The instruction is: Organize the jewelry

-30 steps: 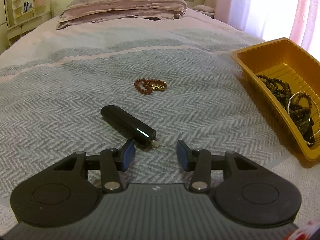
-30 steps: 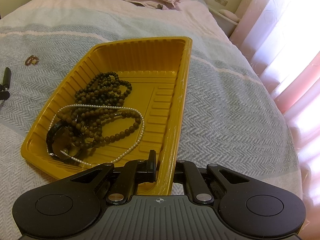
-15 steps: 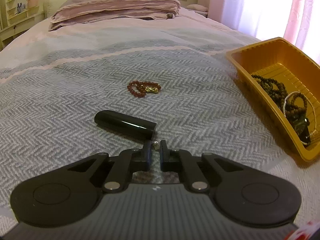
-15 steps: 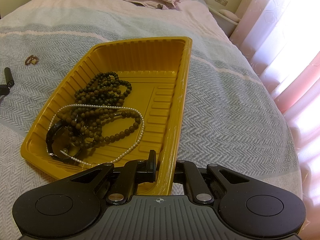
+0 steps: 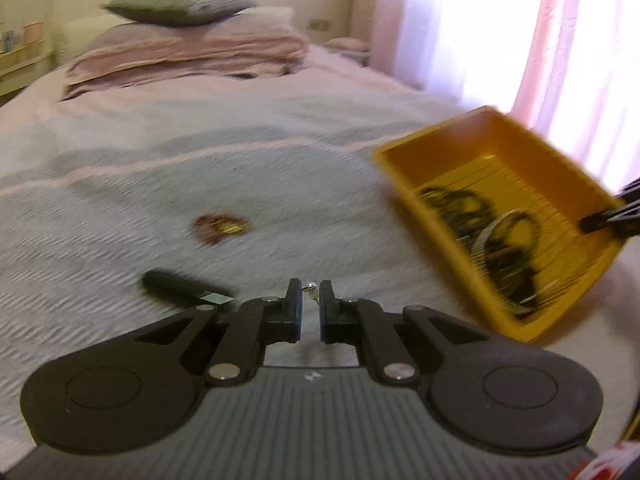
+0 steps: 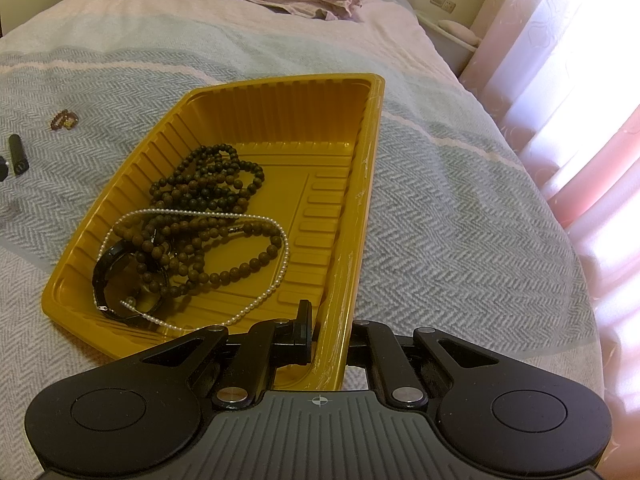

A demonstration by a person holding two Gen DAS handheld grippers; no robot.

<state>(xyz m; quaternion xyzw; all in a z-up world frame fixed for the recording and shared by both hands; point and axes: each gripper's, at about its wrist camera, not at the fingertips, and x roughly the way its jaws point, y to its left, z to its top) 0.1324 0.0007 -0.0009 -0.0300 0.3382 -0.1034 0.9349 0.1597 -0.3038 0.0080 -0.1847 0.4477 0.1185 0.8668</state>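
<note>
Right wrist view: right gripper (image 6: 326,332) clamps the yellow tray's (image 6: 280,120) wall; bead necklaces (image 6: 208,200) lie inside.

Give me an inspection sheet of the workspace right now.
Surface: bed with grey herringbone cover.
Job's things: yellow tray holding dark beads, pearl strand and black bangle; red bracelet and black tube lie on the cover.
Clutter: nothing seen.
Grippers: left gripper shut on small earring; right gripper shut on tray's near wall.
Cables: nothing seen.
Surroundings: pillows, pink curtain, wall socket.
</note>
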